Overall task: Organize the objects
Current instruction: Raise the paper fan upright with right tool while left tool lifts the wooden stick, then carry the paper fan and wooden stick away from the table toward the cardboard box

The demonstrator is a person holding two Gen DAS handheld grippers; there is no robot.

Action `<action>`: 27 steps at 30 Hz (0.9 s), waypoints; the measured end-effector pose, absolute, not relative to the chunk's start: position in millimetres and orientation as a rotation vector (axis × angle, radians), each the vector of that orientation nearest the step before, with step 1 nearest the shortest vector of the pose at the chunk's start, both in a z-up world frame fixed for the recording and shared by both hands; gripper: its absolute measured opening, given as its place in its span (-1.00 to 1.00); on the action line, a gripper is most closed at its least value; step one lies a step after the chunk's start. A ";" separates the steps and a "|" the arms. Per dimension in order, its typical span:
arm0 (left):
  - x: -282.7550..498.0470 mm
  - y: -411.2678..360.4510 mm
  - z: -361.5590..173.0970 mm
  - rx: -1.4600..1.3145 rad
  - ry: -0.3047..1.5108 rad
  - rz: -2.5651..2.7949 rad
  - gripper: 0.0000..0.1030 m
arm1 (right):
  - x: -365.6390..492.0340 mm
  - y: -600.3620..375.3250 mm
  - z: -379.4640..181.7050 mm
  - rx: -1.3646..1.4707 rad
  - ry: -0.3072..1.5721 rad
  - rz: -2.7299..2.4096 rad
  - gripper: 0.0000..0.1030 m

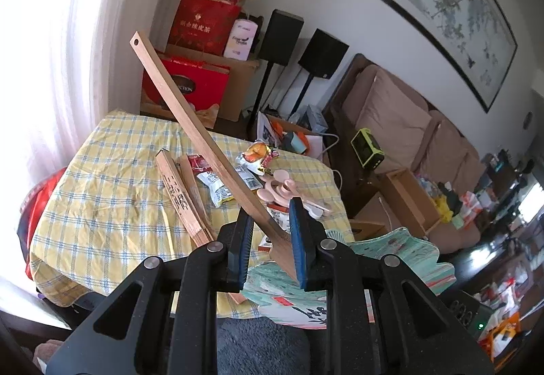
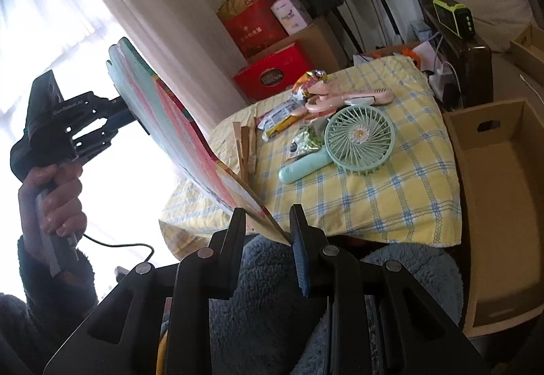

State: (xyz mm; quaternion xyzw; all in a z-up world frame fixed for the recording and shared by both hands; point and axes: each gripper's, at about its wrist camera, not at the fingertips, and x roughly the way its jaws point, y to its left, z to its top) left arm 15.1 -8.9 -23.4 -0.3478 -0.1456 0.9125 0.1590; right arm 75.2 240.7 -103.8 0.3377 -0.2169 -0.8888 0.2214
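I have the folding paper fan with teal and pink panels and wooden ribs (image 2: pixel 176 123) up in the air, in front of the surface (image 2: pixel 391 198) with its yellow and blue checked cloth and clear of it. The right tongs (image 2: pixel 265 210) are nearly closed on the fan's pointed wooden base. The fan slants up and to the left from there to the left tongs (image 2: pixel 136 118), which meet its upper part; a hand (image 2: pixel 57 201) in a fuzzy sleeve grips that tool's handle.

In the left wrist view, the left tongs are almost shut on a long flat wooden slat with a hole at its far end (image 1: pixel 190 116). I cannot tell whether this slat belongs to the fan, whose paper spreads at the lower right.

On the cloth lie a mint-green handheld electric fan (image 2: pixel 360 140), a pink handheld fan (image 2: pixel 343 101) and crumpled snack packets (image 1: pixel 258 157). An open brown cardboard box (image 2: pixel 503 205) stands just beside the surface.
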 end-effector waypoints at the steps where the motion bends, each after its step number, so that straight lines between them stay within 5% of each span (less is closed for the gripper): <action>1: 17.3 -7.9 -22.3 -0.992 -0.414 2.615 -0.61 | 76.7 241.0 -103.9 0.927 -0.602 -2.455 -0.51; 27: 66.1 42.0 39.2 -0.805 -0.343 2.686 -0.59 | 107.1 281.9 -57.8 0.772 -0.605 -2.548 -0.48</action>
